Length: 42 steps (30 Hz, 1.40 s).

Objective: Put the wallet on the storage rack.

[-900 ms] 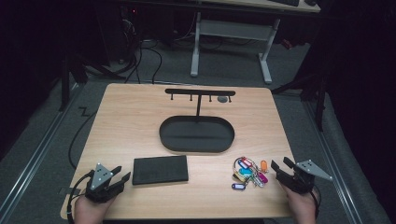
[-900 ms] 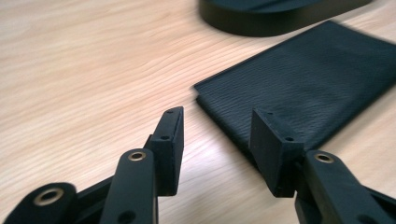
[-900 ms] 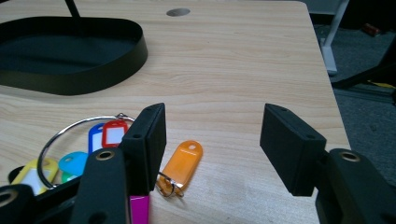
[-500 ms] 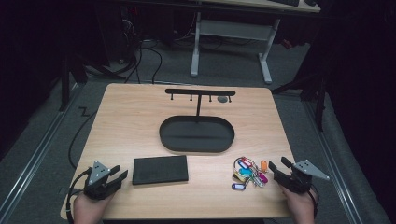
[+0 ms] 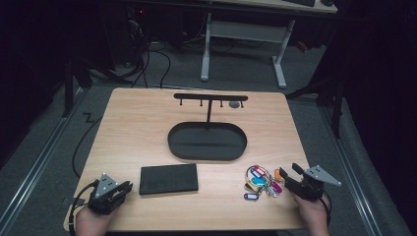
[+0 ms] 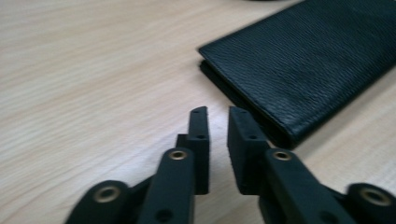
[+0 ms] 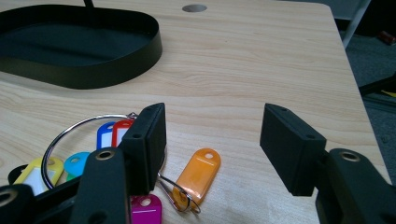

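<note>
A black leather wallet lies flat near the table's front, left of centre. My left gripper rests just left of it. In the left gripper view its jaws stand almost together with nothing between them, tips close to the wallet's corner. At the front right lies a metal ring of coloured key tags. My right gripper sits to the right of it, open. In the right gripper view an orange tag lies on the table below the wide gap between its jaws.
A black oval tray sits mid-table, its rim beyond the keys. A black T-shaped stand with hooks rises from its back. A small round hole marks the far tabletop. Cables and desk legs lie on the floor behind.
</note>
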{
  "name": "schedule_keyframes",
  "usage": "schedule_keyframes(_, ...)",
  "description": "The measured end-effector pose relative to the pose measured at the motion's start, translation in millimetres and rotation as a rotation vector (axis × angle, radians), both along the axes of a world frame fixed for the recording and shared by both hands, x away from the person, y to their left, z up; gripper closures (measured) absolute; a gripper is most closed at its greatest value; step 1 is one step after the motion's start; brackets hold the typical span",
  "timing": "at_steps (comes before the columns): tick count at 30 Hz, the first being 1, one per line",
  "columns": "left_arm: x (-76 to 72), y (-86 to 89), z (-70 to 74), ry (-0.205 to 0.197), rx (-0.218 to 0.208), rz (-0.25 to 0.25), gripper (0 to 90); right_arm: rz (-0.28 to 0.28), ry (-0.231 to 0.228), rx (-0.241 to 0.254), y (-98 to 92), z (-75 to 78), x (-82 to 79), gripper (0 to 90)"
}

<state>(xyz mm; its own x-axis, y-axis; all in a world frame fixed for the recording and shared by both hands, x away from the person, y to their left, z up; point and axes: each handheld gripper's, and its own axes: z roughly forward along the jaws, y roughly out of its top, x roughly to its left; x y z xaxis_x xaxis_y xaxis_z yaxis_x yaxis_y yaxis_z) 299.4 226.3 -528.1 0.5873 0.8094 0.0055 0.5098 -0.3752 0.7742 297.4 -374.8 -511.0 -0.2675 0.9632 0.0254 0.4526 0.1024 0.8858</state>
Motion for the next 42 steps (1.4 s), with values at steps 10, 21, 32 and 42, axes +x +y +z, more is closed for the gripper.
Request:
schedule_keyframes(10, -12.3, -20.3, -0.1, 0.03, 0.039, -0.093, 87.8, 0.013, 0.011, -0.009, 0.8, -1.6, 0.2, 41.1)
schedule_keyframes(21, -39.5, -47.9, 4.7, 0.006, 0.077, -0.209, 80.6, 0.013, 0.011, 0.001, 0.3, -1.2, -0.2, 41.1)
schedule_keyframes(32, -20.8, -39.4, 23.7, -0.089, -0.007, -0.163, 56.7, 0.012, 0.02, 0.004, 2.8, -2.1, 2.2, 42.4)
schedule_keyframes(42, 17.0, -90.3, 41.8, -0.134, -0.012, -0.285, 54.1, 0.007, 0.016, 0.004, 0.2, -2.4, 1.2, 42.5)
